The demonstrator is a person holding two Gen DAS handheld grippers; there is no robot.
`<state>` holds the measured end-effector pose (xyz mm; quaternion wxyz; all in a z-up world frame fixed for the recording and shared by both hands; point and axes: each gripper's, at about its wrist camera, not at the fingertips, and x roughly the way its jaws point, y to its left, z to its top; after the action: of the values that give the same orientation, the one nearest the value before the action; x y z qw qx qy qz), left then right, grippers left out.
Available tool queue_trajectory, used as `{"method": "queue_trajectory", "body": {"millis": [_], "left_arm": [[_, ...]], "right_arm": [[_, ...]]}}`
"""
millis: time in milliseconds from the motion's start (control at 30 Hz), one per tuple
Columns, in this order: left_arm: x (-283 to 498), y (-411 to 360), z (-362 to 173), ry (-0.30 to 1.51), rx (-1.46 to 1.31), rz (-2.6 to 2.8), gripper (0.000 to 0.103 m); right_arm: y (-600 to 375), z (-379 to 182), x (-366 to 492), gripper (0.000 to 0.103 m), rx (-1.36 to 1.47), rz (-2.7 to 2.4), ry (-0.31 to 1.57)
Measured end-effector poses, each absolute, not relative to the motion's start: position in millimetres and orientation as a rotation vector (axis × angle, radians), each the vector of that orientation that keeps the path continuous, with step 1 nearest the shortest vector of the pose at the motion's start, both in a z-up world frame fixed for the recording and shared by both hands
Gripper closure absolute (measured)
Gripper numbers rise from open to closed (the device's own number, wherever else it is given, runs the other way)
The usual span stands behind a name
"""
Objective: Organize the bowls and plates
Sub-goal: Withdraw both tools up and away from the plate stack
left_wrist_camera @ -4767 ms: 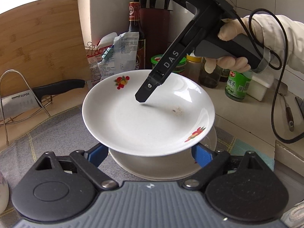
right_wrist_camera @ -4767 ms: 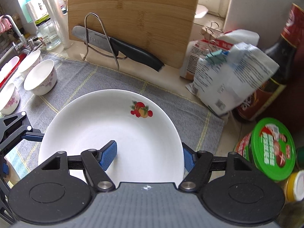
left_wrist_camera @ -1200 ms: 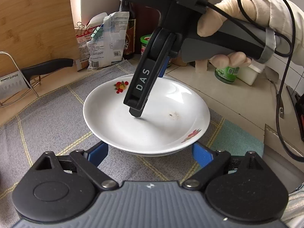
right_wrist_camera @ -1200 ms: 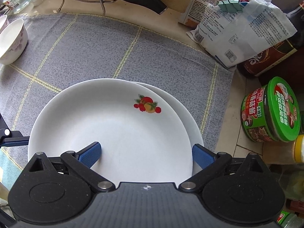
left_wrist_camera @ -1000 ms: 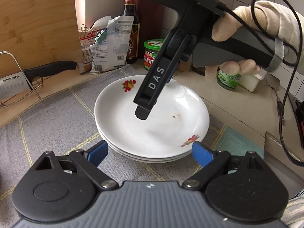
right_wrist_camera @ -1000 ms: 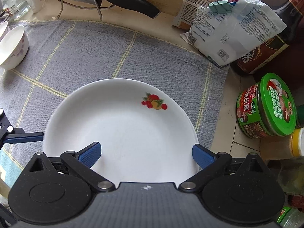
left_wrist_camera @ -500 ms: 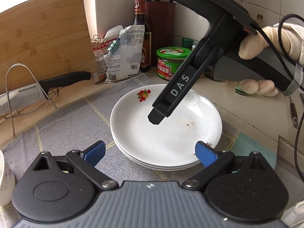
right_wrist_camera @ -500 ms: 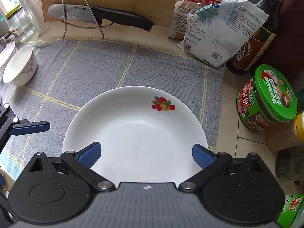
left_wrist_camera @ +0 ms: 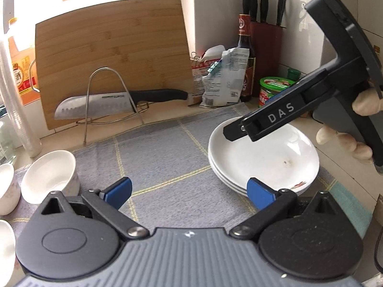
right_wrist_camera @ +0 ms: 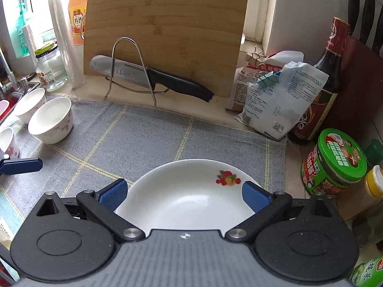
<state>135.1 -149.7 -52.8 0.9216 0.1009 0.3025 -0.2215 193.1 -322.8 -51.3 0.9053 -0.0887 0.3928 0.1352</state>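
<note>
White plates point(left_wrist_camera: 263, 157) sit stacked at right of frame, bowls point(left_wrist_camera: 49, 175) lower left. Left gripper point(left_wrist_camera: 189, 192) and right gripper point(right_wrist_camera: 184, 195) both wide open, empty. Next: approach one bowl squarely, pinching its rim.

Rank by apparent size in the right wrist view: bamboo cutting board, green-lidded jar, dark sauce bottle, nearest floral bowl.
1. Bamboo cutting board
2. Dark sauce bottle
3. Green-lidded jar and nearest floral bowl: look alike, and fisheye distortion makes ranking unsure.
</note>
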Motion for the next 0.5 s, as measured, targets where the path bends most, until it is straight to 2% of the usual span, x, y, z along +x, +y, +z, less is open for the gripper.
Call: {"method": "queue_trajectory", "body": {"millis": [233, 500], "left_arm": [[124.7, -91.0, -55.3, 0.588, 0.231, -0.485, 0.001], [102.4, 5.8, -54.3, 0.595, 0.262, -0.491, 0.001]], "right_arm": [[-264.2, -61.8, 155.9, 0.0, -0.212, 0.259, 0.72], [-171.3, -71.9, 140.3, 0.0, -0.157, 0.289, 0.752]]}}
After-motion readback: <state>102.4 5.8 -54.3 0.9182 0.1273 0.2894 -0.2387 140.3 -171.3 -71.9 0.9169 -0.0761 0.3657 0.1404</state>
